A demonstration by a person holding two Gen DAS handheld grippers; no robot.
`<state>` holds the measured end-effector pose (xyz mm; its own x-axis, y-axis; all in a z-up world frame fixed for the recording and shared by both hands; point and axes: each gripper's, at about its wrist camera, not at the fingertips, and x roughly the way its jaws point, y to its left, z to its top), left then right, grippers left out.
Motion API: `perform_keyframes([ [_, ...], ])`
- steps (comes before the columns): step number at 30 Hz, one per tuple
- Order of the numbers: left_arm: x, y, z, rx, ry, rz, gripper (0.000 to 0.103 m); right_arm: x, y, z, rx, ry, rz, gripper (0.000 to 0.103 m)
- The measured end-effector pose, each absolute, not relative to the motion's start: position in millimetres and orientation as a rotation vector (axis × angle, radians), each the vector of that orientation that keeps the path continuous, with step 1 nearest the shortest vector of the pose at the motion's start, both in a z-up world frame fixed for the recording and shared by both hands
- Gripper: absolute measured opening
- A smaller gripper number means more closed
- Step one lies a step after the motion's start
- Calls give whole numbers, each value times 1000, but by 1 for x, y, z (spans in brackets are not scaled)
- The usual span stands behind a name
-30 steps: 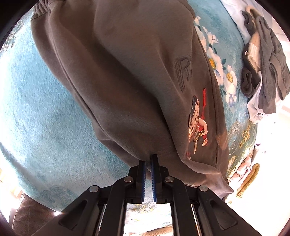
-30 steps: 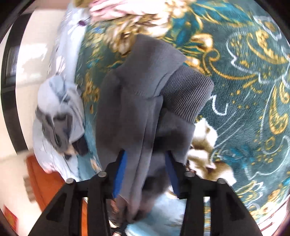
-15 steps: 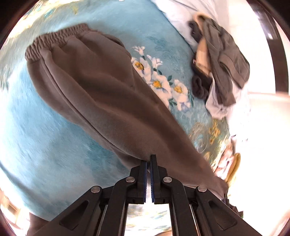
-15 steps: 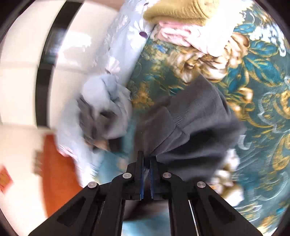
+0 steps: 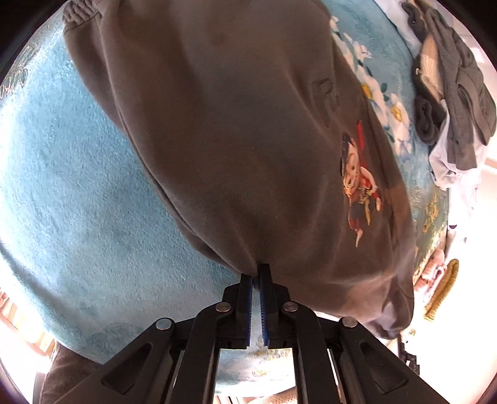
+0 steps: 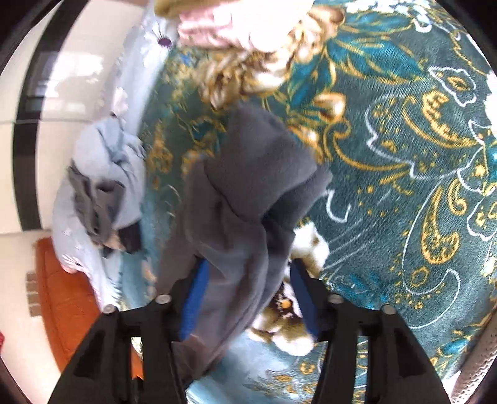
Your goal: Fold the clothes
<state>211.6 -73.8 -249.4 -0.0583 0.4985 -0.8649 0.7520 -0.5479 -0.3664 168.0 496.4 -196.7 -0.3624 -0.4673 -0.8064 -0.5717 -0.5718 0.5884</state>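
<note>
Grey-brown sweatpants (image 5: 236, 130) with an elastic waistband at the top left and a cartoon print (image 5: 360, 186) lie spread over a blue floral blanket (image 5: 71, 192). My left gripper (image 5: 256, 273) is shut on the fabric's near fold. In the right wrist view the grey pant-leg end (image 6: 248, 199) with its ribbed cuff lies bunched on the teal and gold patterned blanket (image 6: 403, 161). My right gripper (image 6: 248, 273) is open, its blue pads either side of the cloth that runs down between them.
A heap of grey and pale blue clothes (image 5: 450, 102) lies at the blanket's far right, the same clothes heap (image 6: 99, 192) showing left in the right wrist view. Pink and mustard knitwear (image 6: 223, 21) sits at the top. An orange floor (image 6: 62, 298) lies beyond the bed edge.
My right gripper, shut on the pant leg half a second ago, has opened and the cloth now lies loose between its pads. My left gripper stays shut while the view has closed in on the sweatpants.
</note>
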Motion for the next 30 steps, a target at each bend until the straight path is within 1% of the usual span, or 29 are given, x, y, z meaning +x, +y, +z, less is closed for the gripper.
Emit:
perform_keyframes([
  [1, 212, -75, -246, 1990, 1365, -1649, 8, 170, 501, -196, -1697, 1435, 2107, 60],
  [3, 212, -76, -239, 1997, 1378, -1648, 12, 168, 504, -206, -1665, 1483, 2074, 60],
  [7, 218, -79, -223, 2006, 1364, -1655, 12, 164, 510, -227, -1600, 1575, 2006, 60],
  [9, 234, -85, -222, 2014, 1350, -1668, 13, 162, 513, -238, -1567, 1619, 1971, 60],
  [10, 247, -87, -219, 2018, 1346, -1669, 13, 161, 515, -243, -1551, 1641, 1953, 63],
  [12, 259, -90, -211, 2015, 1342, -1658, 18, 159, 518, -254, -1517, 1683, 1917, 68],
  [14, 271, -95, -205, 2001, 1340, -1647, 21, 158, 521, -263, -1486, 1723, 1882, 68],
  [17, 279, -97, -205, 1982, 1347, -1622, 21, 161, 520, -266, -1468, 1760, 1843, 67],
  [18, 279, -95, -204, 1979, 1353, -1616, 21, 163, 520, -267, -1462, 1772, 1830, 63],
  [19, 280, -94, -203, 1977, 1356, -1616, 21, 164, 519, -268, -1457, 1784, 1816, 51],
  [21, 280, -91, -201, 1976, 1360, -1626, 21, 161, 517, -266, -1443, 1808, 1800, 34],
  [22, 279, -90, -198, 1975, 1364, -1635, 21, 158, 516, -260, -1452, 1790, 1800, 30],
  [25, 280, -91, -187, 1960, 1376, -1668, 21, 145, 505, -235, -1511, 1665, 1873, 25],
  [27, 281, -96, -181, 1943, 1388, -1686, 21, 133, 492, -208, -1570, 1496, 1999, 23],
  [30, 288, -110, -172, 1902, 1413, -1699, 22, 115, 452, -160, -1654, 1146, 2234, 23],
])
